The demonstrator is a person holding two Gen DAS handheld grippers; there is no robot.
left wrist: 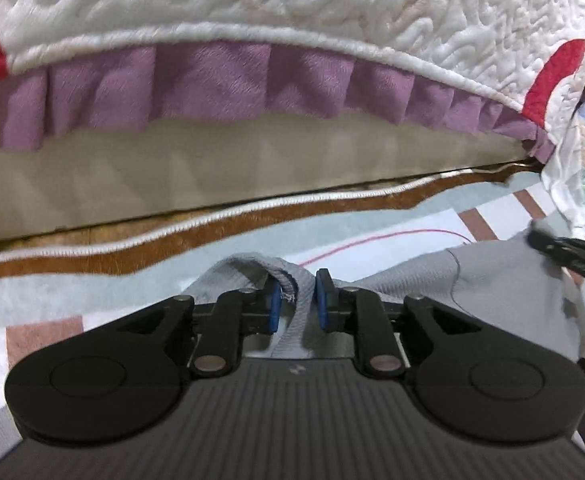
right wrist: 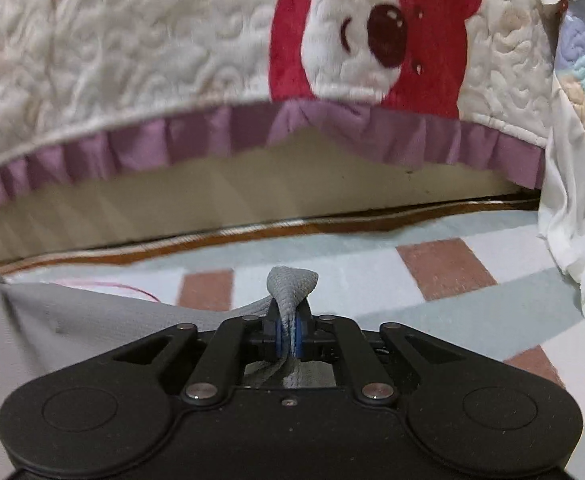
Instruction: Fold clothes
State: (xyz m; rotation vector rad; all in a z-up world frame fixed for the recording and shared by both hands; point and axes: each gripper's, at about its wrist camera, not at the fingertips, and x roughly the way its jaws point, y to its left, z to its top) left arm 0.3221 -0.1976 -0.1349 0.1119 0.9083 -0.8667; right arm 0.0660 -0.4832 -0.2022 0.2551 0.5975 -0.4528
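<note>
A grey knit garment point(left wrist: 492, 280) lies on a checked bedsheet point(left wrist: 92, 292). In the left wrist view my left gripper point(left wrist: 298, 300) has its blue pads a little apart, with a hemmed edge of the grey garment point(left wrist: 288, 280) standing loosely between them. My right gripper point(right wrist: 290, 332) is shut on a bunched fold of the same grey garment point(right wrist: 292, 284), which sticks up past the pads. The right gripper also shows at the right edge of the left wrist view point(left wrist: 572, 256).
A white quilted cover with a purple frill point(left wrist: 212, 88) and a red bear print point(right wrist: 372, 40) hangs over a cream mattress side point(left wrist: 212, 168) just ahead. A brown-edged mat border point(left wrist: 172, 244) runs along its base. White crumpled cloth point(right wrist: 572, 220) hangs at right.
</note>
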